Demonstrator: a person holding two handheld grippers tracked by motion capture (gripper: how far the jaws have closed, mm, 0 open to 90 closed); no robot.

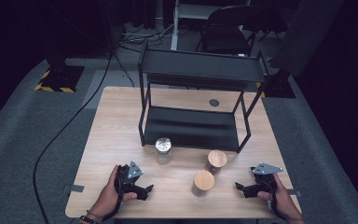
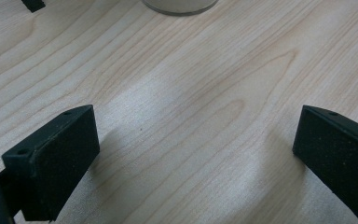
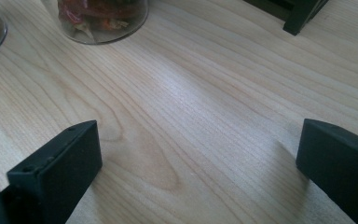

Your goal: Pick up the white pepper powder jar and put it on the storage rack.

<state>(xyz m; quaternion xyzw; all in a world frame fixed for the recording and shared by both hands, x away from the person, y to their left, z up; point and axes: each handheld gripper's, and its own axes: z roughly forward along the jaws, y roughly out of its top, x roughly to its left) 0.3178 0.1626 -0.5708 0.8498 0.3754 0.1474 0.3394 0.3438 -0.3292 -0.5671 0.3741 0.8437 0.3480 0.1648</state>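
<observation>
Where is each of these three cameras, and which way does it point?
High view: above the person's side, facing forward and down on the table, shelf rack and three jars; hands with left tool and right tool show.
Left gripper view: on the left tool, skimming the tabletop; open jaws show.
Right gripper view: on the right tool; open jaws show.
Shared: the wooden tabletop.
</observation>
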